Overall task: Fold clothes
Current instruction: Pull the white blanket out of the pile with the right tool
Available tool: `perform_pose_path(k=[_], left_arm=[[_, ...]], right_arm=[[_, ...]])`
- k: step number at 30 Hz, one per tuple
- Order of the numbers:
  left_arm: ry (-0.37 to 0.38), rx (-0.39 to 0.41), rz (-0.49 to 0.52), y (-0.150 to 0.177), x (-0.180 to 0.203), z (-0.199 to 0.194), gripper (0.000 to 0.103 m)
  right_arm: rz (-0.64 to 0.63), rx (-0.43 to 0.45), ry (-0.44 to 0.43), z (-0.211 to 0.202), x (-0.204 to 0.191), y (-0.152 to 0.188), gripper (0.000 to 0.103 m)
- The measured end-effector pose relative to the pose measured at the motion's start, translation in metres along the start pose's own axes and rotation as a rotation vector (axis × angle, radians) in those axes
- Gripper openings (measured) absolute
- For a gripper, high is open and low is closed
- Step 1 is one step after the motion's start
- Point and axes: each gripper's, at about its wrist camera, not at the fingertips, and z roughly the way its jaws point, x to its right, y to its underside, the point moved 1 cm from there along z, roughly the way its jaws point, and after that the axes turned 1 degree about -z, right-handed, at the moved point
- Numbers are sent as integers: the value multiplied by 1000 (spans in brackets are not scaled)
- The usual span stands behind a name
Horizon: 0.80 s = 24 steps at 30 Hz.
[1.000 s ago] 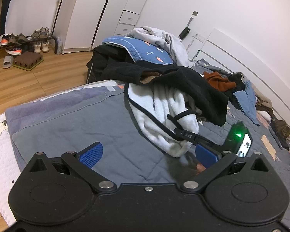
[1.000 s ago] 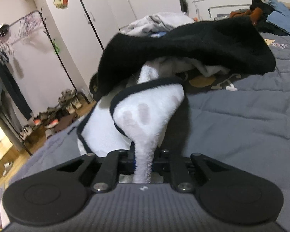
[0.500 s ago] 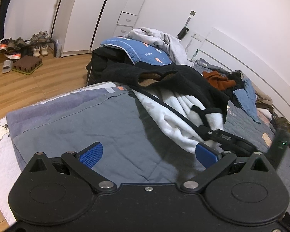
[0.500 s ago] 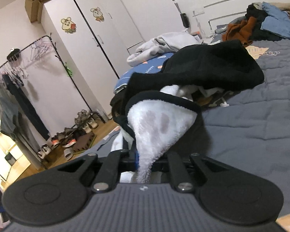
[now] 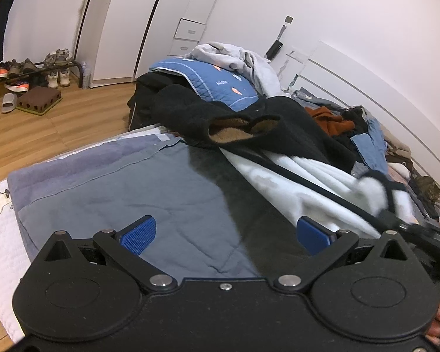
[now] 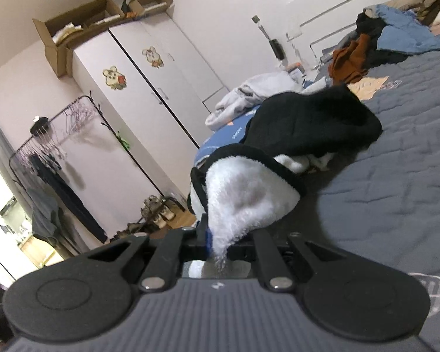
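- Bed: one, grey quilt on top, and it is our only work surface. The patch in front of the left claw is bare; that looks like the place to lay the piece flat.
- Clothes heap: one near pile on the bed corner — blue quilted piece, pale grey garment, black layers. A second pile sits well apart, by the headboard.
- Black fleece garment: one, draped over the white one. We judge it will drag along unless we pull low and slow.
- White fleece garment with black trim: one, stretched from under the black one toward our right side.
- Right claw: clamped on a corner of the white garment; fabric bunches straight out of the jaws.
- Left claw: jaws wide, nothing between the blue pads, hovering over the quilt.
- Step in hand, as we read it: drawing the white piece free. Best practice: keep the right grip firm, pull along the bed, then bring the left claw to a second corner on the trim.
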Motion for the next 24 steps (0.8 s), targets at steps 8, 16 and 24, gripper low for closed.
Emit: perform_pose_path(k=[8, 16, 24], left_arm=[[14, -8, 25, 3, 5, 0, 103], [54, -31, 93, 13, 24, 2, 103], [97, -70, 214, 34, 57, 9, 103]], right_arm=[[29, 45, 45, -90, 8, -2, 8], [106, 100, 144, -178, 33, 16, 8], [170, 187, 219, -246, 47, 33, 8]])
